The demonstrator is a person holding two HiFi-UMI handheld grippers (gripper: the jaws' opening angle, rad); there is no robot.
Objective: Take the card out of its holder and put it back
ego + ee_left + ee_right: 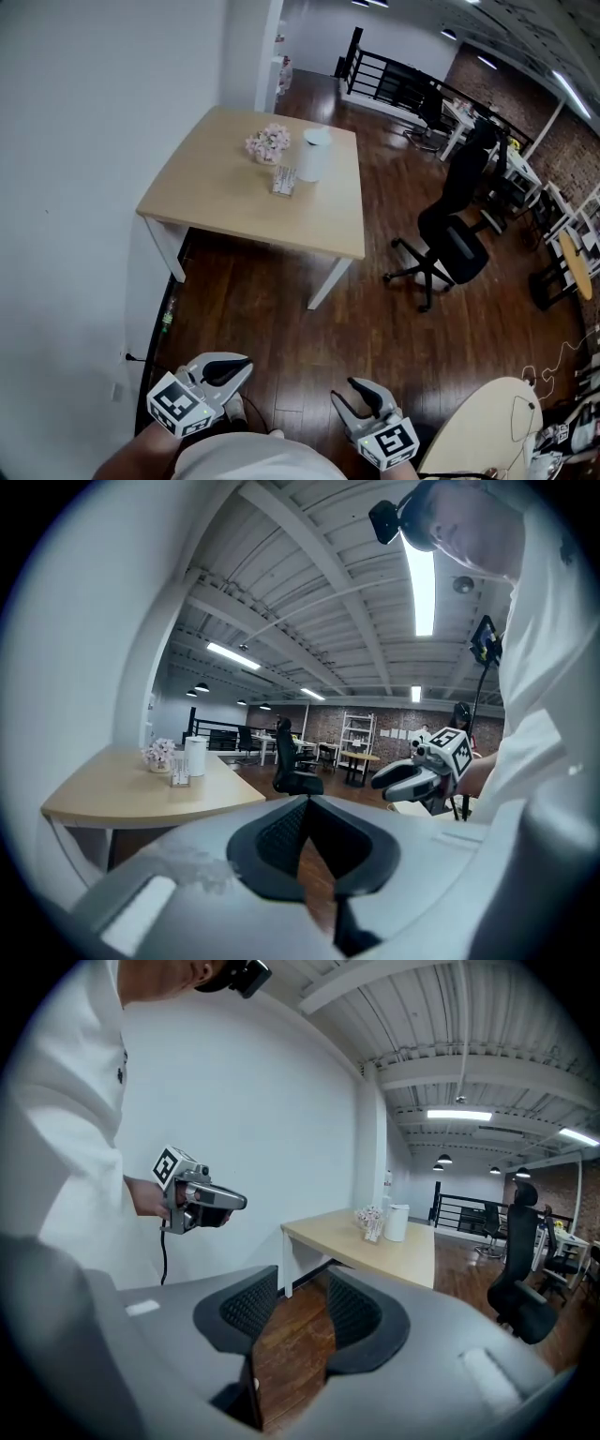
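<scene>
The card holder (284, 180), a small clear stand with a card in it, sits on the light wooden table (225, 211) far ahead of me. It also shows small in the left gripper view (178, 772) and in the right gripper view (373, 1230). Both grippers hang low by the person's body over the wood floor, well short of the table. My left gripper (244, 366) (307, 804) has its jaws together, with nothing in them. My right gripper (345, 391) (302, 1286) stands open and empty, with floor showing between its pads.
A pot of pink flowers (268, 142) and a white cylinder (314, 155) stand next to the holder. A white wall runs along the left. A black office chair (448, 246) stands right of the table. A round light tabletop (483, 433) is at lower right.
</scene>
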